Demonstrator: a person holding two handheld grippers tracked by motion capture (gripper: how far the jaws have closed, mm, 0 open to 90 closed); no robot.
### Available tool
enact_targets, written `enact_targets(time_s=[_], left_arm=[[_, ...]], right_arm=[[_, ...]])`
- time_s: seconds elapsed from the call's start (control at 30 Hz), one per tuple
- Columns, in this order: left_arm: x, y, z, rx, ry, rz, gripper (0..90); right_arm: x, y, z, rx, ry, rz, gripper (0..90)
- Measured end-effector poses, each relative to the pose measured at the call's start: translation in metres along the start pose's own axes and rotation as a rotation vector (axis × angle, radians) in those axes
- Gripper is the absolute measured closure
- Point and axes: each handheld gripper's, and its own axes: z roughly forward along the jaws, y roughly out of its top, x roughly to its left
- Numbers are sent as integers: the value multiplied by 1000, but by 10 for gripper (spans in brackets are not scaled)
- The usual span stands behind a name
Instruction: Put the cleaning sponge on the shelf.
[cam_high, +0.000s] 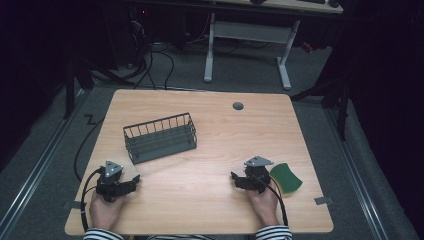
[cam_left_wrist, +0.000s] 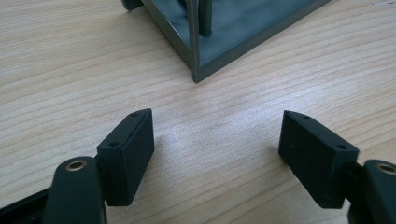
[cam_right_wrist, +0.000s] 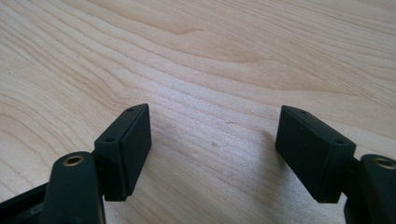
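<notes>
Here, my left gripper (cam_high: 131, 180) gapes, wire basket (cam_high: 160, 137) corner just ahead | my right gripper (cam_high: 235, 178) gapes over bare table (cam_high: 210, 150) — green sponge (cam_high: 286, 178) beside it, near the edge.

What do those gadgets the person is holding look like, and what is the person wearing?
Each hand holds a black gripper: the left gripper and the right gripper. Each carries a grey three-cornered plate on top and trails a black cable back along the forearm. In the gripper views, each has two blocky black pads with small screw holes, and brass-coloured rivets at the joints. The sleeves are striped dark and white.
</notes>
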Motion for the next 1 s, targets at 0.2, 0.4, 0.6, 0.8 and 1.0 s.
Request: enact_targets(time_s=[0.2,0.4,0.6,0.8,1.0], left_arm=[[0,0,-1,1,-4,2,275],[0,0,-1,1,-4,2,276],[0,0,0,0,-2,1,276],[-1,0,0,2,2,0,264],[-1,0,0,4,-4,4,243]], right_arm=[[1,0,0,-4,-3,-7,274],[0,0,0,-4,3,-4,279],[1,0,0,-3,-2,2,277],[0,1,0,-1,7,1,278],[-2,3,-1,14,2,9,344]])
